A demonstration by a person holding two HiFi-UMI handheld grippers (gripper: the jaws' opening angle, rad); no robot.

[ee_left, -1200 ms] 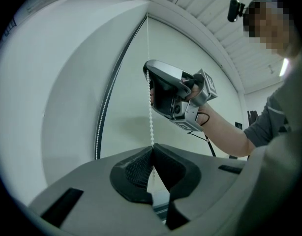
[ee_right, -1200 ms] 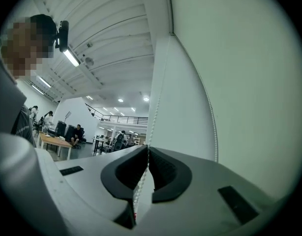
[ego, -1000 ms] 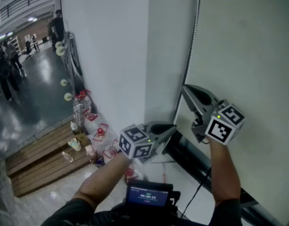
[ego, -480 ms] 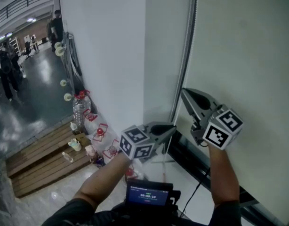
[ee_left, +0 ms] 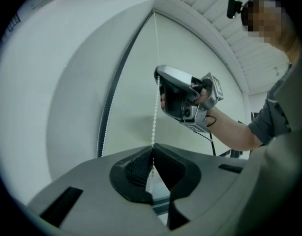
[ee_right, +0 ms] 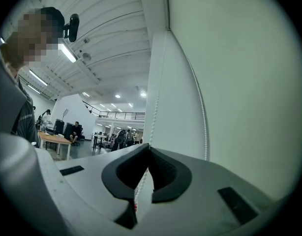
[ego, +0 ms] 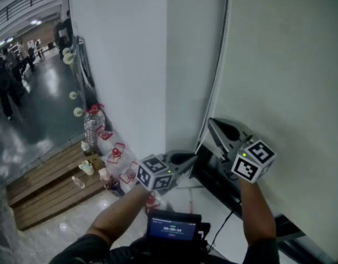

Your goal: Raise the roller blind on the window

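The pale roller blind (ego: 284,65) hangs down the window on the right. Its white bead chain (ego: 217,76) runs down the blind's left edge. My right gripper (ego: 210,122) points up at the chain, the higher of the two. In the right gripper view its jaws (ee_right: 149,146) are shut on a chain strand (ee_right: 158,77), and a second strand (ee_right: 203,112) hangs beside it. My left gripper (ego: 193,158) sits lower and to the left. In the left gripper view its jaws (ee_left: 152,150) pinch the bead chain (ee_left: 154,117), just below the right gripper (ee_left: 183,98).
A white pillar (ego: 125,65) stands left of the window. The black window frame (ego: 221,186) runs low along the sill. On the floor to the left are a wooden pallet (ego: 45,188), a water bottle (ego: 93,126) and small red-and-white items. A screen (ego: 172,227) sits at my chest.
Both grippers have come down along the chain, the right one more than the left. Both stay shut on the chain.
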